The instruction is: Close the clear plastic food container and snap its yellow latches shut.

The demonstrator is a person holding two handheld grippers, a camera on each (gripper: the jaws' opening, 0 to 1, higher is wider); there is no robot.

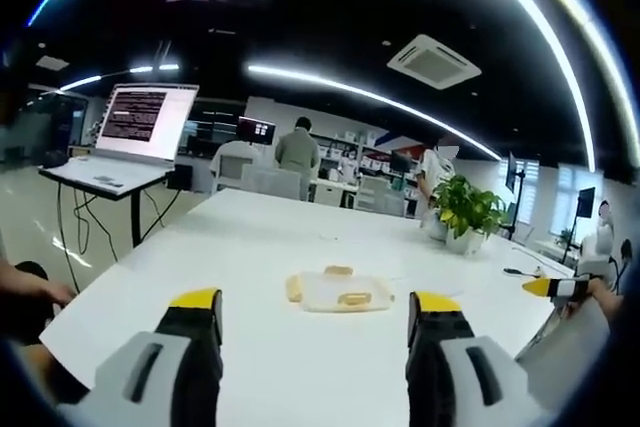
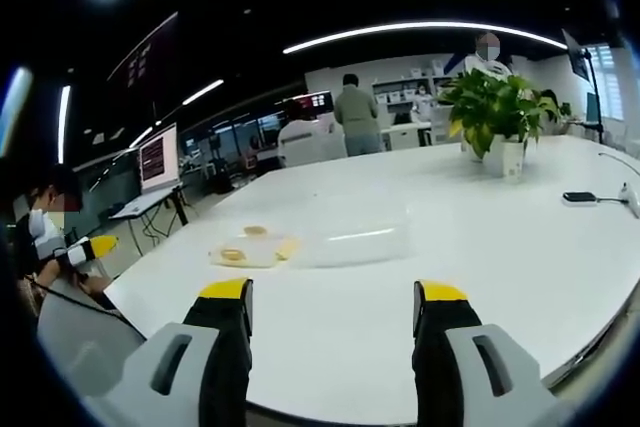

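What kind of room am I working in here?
Probably an open-plan office or lab: a long white table with a potted plant, a laptop on a stand, rows of desks with monitors behind, and a ceiling air-conditioning vent.

Clear plastic container point(image 2: 345, 237) (glossy), smooth white tbl point(image 2: 520, 247)

One food container point(image 1: 338, 290), one potted plant point(image 1: 468, 213), two hand-held grippers point(image 1: 315, 332) point(image 2: 335, 332).

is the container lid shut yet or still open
Cannot tell for sure: the clear container sits far off on the white table, too small to read. Its yellow latches seem to lie splayed flat, suggesting unlatched.
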